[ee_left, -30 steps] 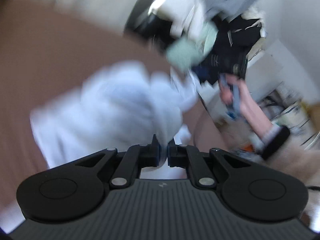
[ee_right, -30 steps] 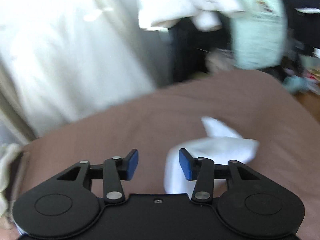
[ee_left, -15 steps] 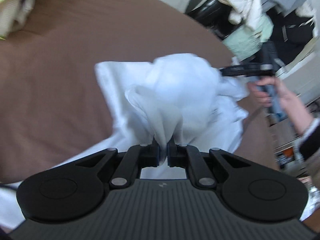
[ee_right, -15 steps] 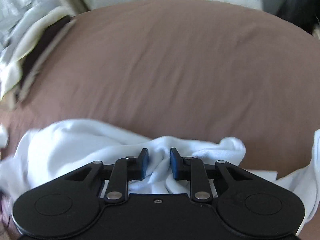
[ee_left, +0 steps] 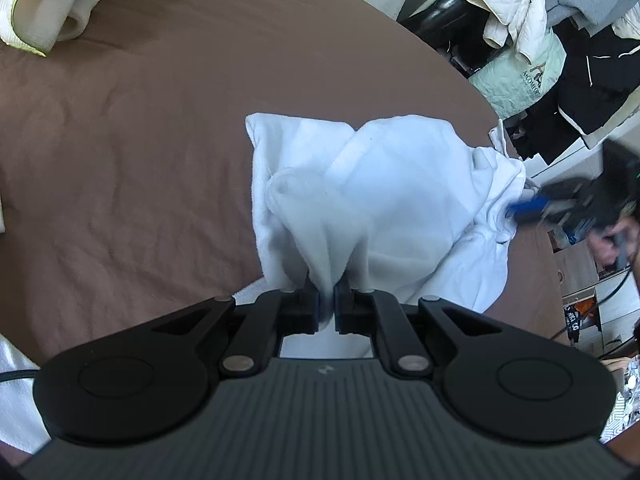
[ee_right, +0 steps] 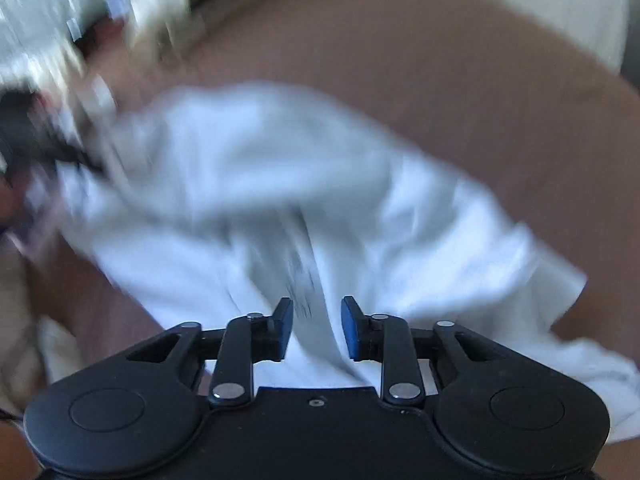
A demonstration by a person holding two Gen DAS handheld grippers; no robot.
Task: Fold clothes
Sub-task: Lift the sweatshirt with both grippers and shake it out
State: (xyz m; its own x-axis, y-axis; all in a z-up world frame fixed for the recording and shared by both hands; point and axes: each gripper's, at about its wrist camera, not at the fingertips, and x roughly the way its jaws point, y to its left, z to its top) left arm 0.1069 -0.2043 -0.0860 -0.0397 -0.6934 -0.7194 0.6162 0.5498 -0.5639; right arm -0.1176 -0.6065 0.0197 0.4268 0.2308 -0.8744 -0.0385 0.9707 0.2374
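A white garment (ee_left: 400,200) lies bunched on the brown bed cover (ee_left: 140,140). My left gripper (ee_left: 327,308) is shut on a pinched fold of it at the near edge. In the left wrist view my right gripper (ee_left: 524,206) shows blurred at the garment's far right edge. In the right wrist view, which is motion-blurred, my right gripper (ee_right: 316,330) has its blue-padded jaws apart with the white garment (ee_right: 280,184) running between and under them; no firm pinch shows.
A rolled white towel with green trim (ee_left: 44,8) lies at the bed's far left. A pile of hanging clothes (ee_left: 560,40) stands beyond the bed's right edge. Shelves and clutter (ee_left: 588,312) sit on the right.
My right gripper has opened from nearly shut on the cloth and shifted along the garment's edge. The left gripper keeps its pinch, and the garment has spread a little wider.
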